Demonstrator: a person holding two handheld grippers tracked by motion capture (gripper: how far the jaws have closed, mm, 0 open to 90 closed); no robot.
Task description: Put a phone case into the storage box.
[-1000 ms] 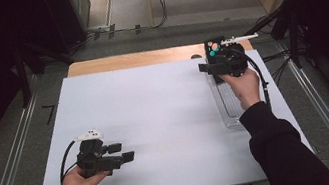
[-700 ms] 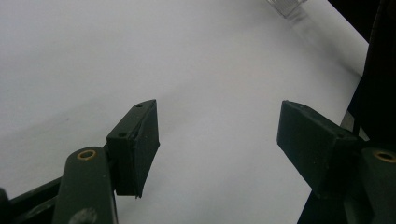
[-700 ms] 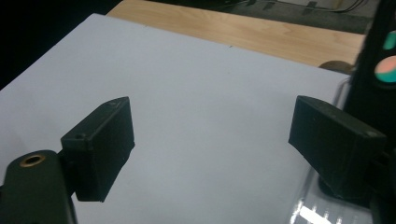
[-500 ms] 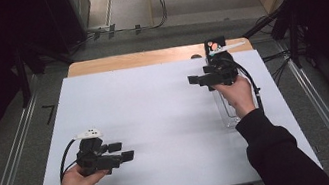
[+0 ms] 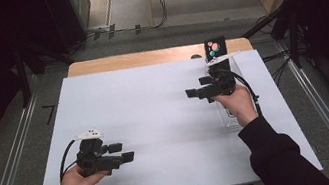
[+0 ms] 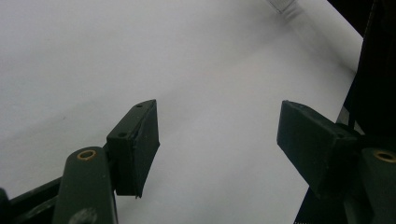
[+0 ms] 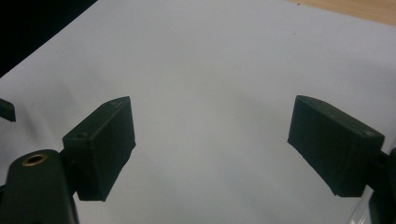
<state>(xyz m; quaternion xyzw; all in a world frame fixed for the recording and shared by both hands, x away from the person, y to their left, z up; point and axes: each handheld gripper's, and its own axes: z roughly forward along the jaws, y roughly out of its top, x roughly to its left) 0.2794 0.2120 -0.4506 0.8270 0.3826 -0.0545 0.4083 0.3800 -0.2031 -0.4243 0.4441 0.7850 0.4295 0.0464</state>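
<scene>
My left gripper rests low over the white table sheet near the front left, jaws pointing right. In the left gripper view the left gripper stands open with only white sheet between its jaws. My right gripper hovers over the right part of the sheet, jaws pointing left. The right gripper view has the right gripper open over bare sheet, nothing between the pads. A clear plastic tray lies under the right hand, partly hidden by it.
A small black box with coloured dots stands at the far right of the table, by the wooden edge. Cables run along the floor beyond the table. Metal rails flank the table on both sides.
The right hand has moved left and toward the person, away from the black box and the far end of the clear tray. The left hand has kept still.
</scene>
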